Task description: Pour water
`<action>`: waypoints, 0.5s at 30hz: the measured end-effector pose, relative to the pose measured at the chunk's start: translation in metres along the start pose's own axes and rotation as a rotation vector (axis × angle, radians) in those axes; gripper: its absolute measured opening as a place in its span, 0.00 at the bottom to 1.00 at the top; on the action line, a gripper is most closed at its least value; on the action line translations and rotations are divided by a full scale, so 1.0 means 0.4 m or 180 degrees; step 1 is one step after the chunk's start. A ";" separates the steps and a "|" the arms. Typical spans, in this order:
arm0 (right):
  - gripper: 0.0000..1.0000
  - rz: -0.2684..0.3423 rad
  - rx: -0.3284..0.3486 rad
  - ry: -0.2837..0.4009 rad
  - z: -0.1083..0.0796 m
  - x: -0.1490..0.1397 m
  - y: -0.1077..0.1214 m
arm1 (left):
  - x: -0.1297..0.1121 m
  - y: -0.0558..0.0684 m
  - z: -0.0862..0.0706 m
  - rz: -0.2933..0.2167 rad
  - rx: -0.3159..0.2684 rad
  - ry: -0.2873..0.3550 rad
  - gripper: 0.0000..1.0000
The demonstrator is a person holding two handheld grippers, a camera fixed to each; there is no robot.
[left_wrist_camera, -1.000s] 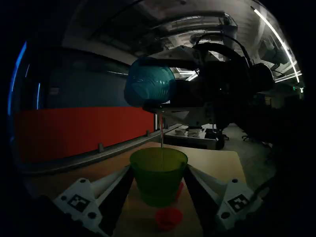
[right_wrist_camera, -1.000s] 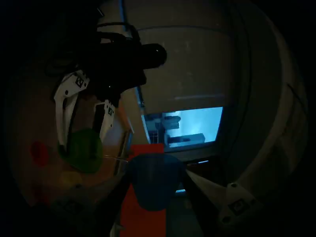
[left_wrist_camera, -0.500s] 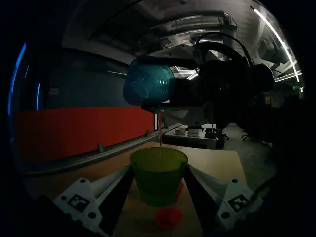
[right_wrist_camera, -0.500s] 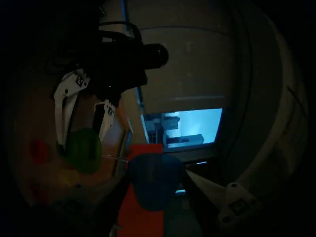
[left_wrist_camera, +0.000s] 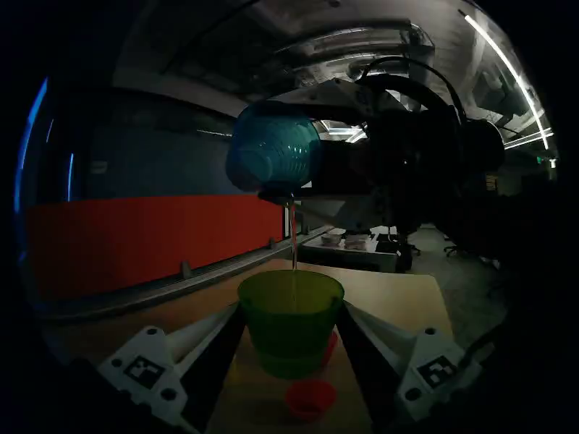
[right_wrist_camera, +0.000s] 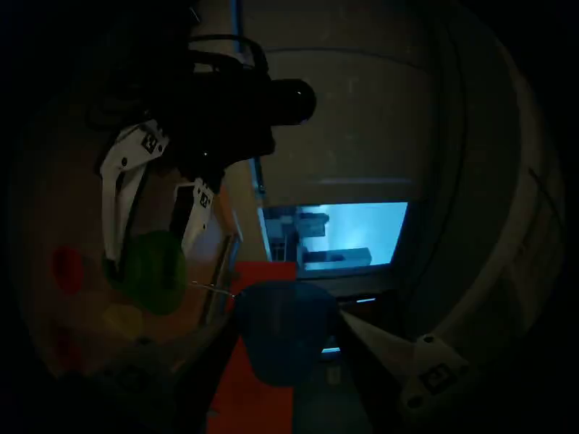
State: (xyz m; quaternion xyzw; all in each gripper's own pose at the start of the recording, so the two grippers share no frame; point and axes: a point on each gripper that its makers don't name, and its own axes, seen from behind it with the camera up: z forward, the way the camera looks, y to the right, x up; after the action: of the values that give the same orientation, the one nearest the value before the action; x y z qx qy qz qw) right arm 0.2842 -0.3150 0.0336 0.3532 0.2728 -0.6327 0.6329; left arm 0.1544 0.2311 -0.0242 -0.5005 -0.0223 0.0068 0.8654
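Mid-pour: left hand-held gripper (left_wrist_camera: 291,309) is clamped on the green cup (left_wrist_camera: 291,325), upright over the bench (left_wrist_camera: 391,293). Right hand-held gripper (right_wrist_camera: 286,322) grips the blue cup (right_wrist_camera: 284,347), tipped sideways above it. A thin water stream (left_wrist_camera: 293,242) drops into the green cup.

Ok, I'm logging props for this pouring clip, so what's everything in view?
green cup: 1, translucent green, upright on the table
blue cup: 1, translucent blue, tipped above the green cup
water: 1 thin stream, clear, falling from blue cup into green cup
small red cup: 1, red, on the table before the green cup
table: 1, light wood, under the cups
wall panel: 1, red, behind the table
light strips: several, white, on the ceiling
left gripper: 1, white, shut on the green cup
right gripper: 1, white, shut on the blue cup
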 end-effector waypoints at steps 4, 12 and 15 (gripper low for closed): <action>0.92 -0.0026 0.0002 0.0000 0.002 0.003 0.000 | 0.000 0.000 0.001 0.0000 0.0000 0.0008 0.84; 0.92 -0.0125 0.0021 -0.0020 0.003 0.000 -0.002 | -0.004 0.003 0.003 0.0016 -0.0001 -0.0005 0.84; 0.92 -0.0150 0.0027 -0.0025 0.003 -0.002 -0.003 | -0.002 0.003 0.004 0.0011 -0.0005 0.0002 0.84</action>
State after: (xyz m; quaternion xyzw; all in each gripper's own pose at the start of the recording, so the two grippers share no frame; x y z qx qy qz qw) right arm 0.2830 -0.3156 0.0347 0.3468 0.2760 -0.6499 0.6174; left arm 0.1534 0.2331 -0.0246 -0.5012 -0.0212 0.0082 0.8650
